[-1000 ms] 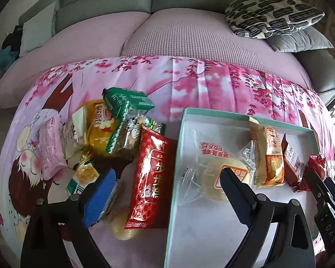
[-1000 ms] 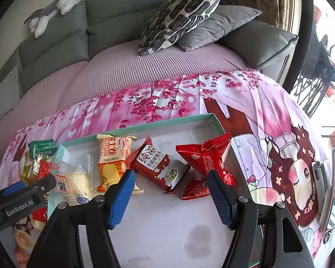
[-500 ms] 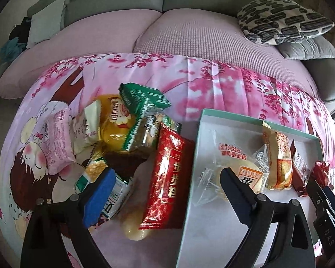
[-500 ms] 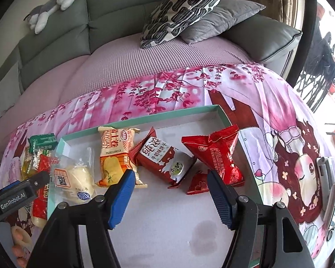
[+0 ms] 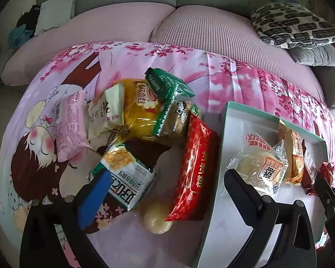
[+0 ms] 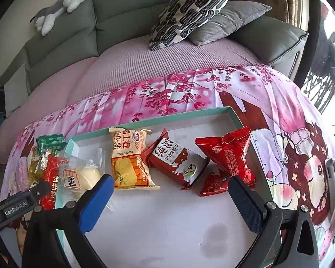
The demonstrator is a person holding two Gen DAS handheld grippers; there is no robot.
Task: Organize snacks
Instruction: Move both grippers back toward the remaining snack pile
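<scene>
Left wrist view showed the left gripper (image 5: 165, 186) with jaws spread and empty above the snack pile (image 5: 145, 120) on the pink cloth (image 5: 223, 76), the red packet (image 5: 195, 167) nearest between its fingers. Fetching the next snack for the tray (image 6: 167, 118) seemed the step in hand; a descent onto that packet looked called for. The cracker pack (image 5: 127, 178) crowded one finger. The right gripper (image 6: 170, 197) hung released over the tray's bare floor, four-odd snacks beyond it.
</scene>
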